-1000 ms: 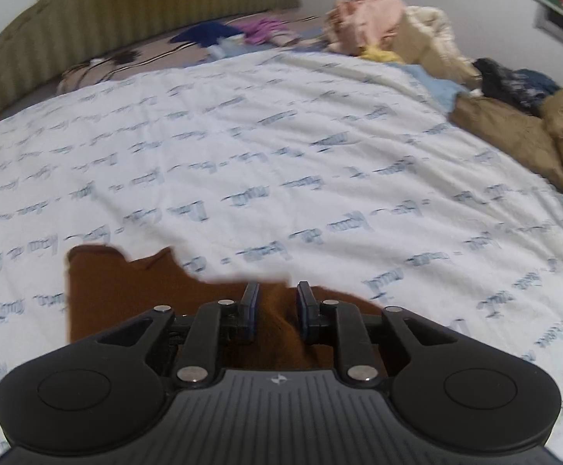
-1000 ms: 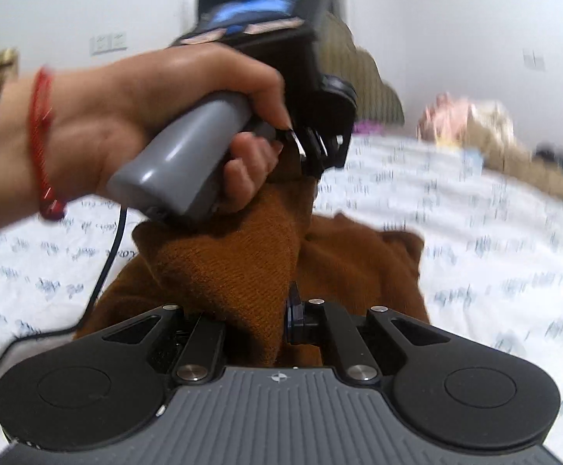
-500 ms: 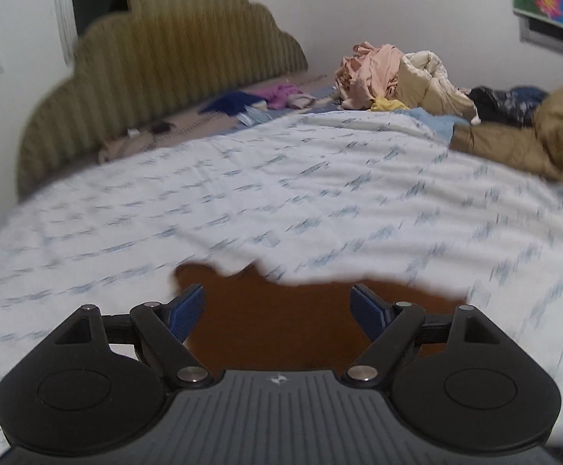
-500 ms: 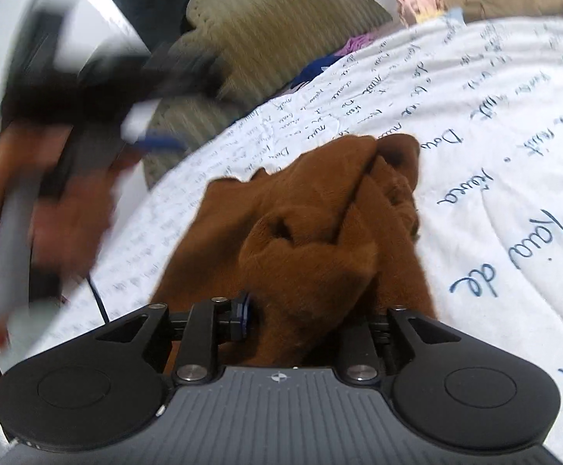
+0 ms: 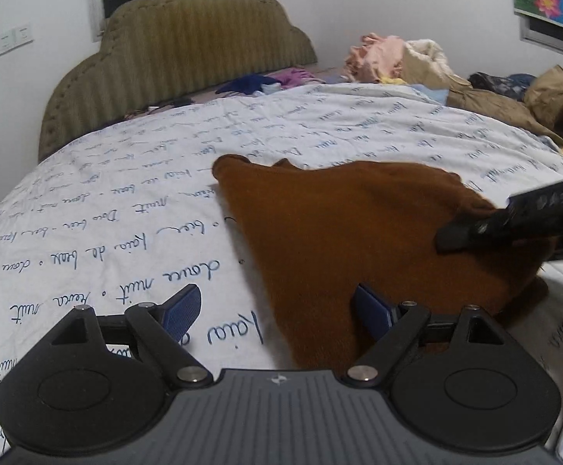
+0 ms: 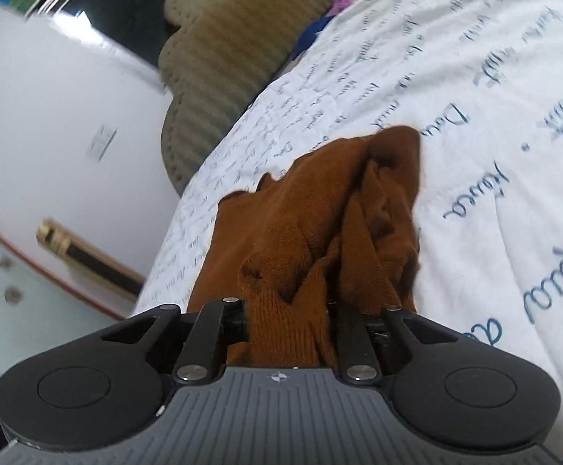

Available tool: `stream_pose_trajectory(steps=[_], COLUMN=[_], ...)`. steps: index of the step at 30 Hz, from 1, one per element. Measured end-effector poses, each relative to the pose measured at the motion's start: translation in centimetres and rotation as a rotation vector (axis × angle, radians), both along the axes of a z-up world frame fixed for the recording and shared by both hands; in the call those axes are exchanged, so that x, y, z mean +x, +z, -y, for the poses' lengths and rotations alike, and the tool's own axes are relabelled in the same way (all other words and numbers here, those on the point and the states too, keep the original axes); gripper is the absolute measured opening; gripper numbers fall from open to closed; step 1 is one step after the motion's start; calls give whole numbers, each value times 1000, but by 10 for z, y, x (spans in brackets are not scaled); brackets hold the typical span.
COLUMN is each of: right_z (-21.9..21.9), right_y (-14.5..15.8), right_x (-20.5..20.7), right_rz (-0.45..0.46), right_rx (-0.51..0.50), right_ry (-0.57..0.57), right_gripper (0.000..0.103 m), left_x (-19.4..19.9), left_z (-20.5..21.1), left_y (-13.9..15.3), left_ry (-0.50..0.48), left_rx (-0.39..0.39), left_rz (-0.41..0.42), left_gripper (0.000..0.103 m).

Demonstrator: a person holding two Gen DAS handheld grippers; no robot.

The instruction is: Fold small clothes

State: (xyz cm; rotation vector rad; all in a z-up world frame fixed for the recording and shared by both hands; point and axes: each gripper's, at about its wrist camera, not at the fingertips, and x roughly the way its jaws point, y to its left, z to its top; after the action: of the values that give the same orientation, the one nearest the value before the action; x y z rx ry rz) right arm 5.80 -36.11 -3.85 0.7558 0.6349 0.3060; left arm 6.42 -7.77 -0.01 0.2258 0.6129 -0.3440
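A small brown knit garment (image 5: 343, 232) lies on the white bedspread with blue script (image 5: 126, 201). My left gripper (image 5: 277, 310) is open and empty, hovering over the garment's near left edge, its right blue pad over the cloth. My right gripper (image 6: 287, 319) is shut on a bunched fold of the brown garment (image 6: 320, 224), which stretches away from it in creases. The right gripper's black body also shows at the right edge of the left wrist view (image 5: 522, 217), resting on the garment.
A padded olive headboard (image 5: 180, 50) stands at the far end. A pile of clothes (image 5: 436, 66) lies along the bed's far right side. Purple and blue items (image 5: 270, 81) lie near the headboard. A wall with a socket is at left.
My left gripper opened, let go of the garment and drew back to the left. My right gripper kept its hold and swung, tilting its view; the garment now lies spread wider.
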Motion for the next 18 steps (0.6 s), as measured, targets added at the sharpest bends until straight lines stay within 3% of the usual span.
stream_pose_trajectory(steps=[2,5,8,10,12,15,16,18], right_z=[-3,8,13,5,-1,0,3,12], right_y=[2,5,5,6,3,-3,-6,-9], right_x=[5,19,26,14,-5,-18,-16,-14], right_rz=[-9,-26,-47,-28,-6,-1,-5,-14], right_rx=[-72,10,2,-44,-54,-77,-72,-5], right_ry=[65,101,83,87,92,65,56,56], right_gripper=[26,36,30,20,19,20,27,29], left_x=[-5,-10,-13,-14,-13,-10,-10,-11], left_z=[0,3,1,-3,-4,-3,-2,-1], left_y=[0,-7,-12,-12,-12,-10,-10,-9], left_ry=[-25,-39,-34,-29,-13,2,8,17], left_rx=[5,51,65,59,54,41,40,44], left_rz=[-1,29,34,33,25,9,11,20], left_gripper=[87,88,89,89,91,91,91,91])
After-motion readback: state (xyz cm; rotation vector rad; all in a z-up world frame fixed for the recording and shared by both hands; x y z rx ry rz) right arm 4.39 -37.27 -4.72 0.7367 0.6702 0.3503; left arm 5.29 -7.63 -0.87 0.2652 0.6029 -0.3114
